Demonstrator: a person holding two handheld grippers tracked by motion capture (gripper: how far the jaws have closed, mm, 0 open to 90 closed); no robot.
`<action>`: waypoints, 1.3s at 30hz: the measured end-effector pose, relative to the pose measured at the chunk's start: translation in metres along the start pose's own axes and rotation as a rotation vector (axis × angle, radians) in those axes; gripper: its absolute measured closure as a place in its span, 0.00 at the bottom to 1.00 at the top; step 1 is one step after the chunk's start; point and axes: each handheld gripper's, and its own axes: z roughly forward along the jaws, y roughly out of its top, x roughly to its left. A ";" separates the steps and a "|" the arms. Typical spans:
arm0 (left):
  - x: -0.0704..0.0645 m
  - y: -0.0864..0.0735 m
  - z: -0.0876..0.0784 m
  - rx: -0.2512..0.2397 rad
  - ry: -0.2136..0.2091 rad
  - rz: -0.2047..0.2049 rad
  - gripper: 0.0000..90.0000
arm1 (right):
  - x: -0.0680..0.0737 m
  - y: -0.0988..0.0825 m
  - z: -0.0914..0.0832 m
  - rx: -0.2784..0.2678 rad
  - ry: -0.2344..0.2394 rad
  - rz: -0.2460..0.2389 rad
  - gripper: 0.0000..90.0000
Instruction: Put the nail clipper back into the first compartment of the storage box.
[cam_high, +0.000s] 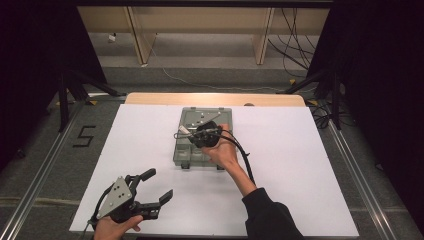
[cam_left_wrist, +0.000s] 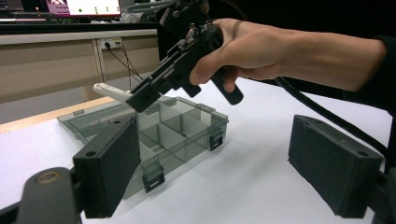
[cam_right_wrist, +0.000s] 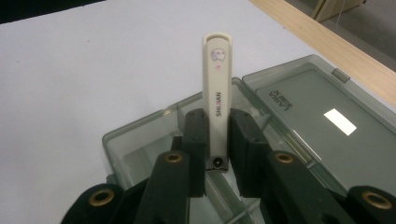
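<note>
A cream nail clipper (cam_right_wrist: 217, 88) with a small cartoon print stands upright between the jaws of my right gripper (cam_right_wrist: 218, 135), which is shut on its lower end. In the high view the right gripper (cam_high: 194, 134) holds the clipper (cam_high: 183, 131) over the left side of an open smoky-clear compartment box (cam_high: 186, 159). From the left gripper view, the clipper (cam_left_wrist: 108, 90) sticks out above the box (cam_left_wrist: 187, 135). My left gripper (cam_high: 160, 184) hovers near the front left of the white sheet, open and holding nothing, well apart from the box.
The box lid (cam_right_wrist: 322, 112) lies flat on the far side, with a pale label on it. A white sheet (cam_high: 300, 165) covers the table, and a wooden edge (cam_high: 150, 98) runs along the back. Cables lie on the floor (cam_high: 210, 80) beyond.
</note>
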 end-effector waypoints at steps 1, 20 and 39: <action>0.000 0.000 0.000 -0.001 0.000 -0.002 0.18 | 0.001 0.001 0.003 -0.003 -0.014 0.014 0.86; 0.001 0.000 0.000 -0.017 -0.008 -0.002 0.18 | 0.002 0.013 0.043 0.043 -0.020 0.083 0.86; 0.000 0.000 0.000 -0.002 -0.001 -0.010 0.18 | 0.001 0.013 0.051 0.091 -0.017 0.107 0.86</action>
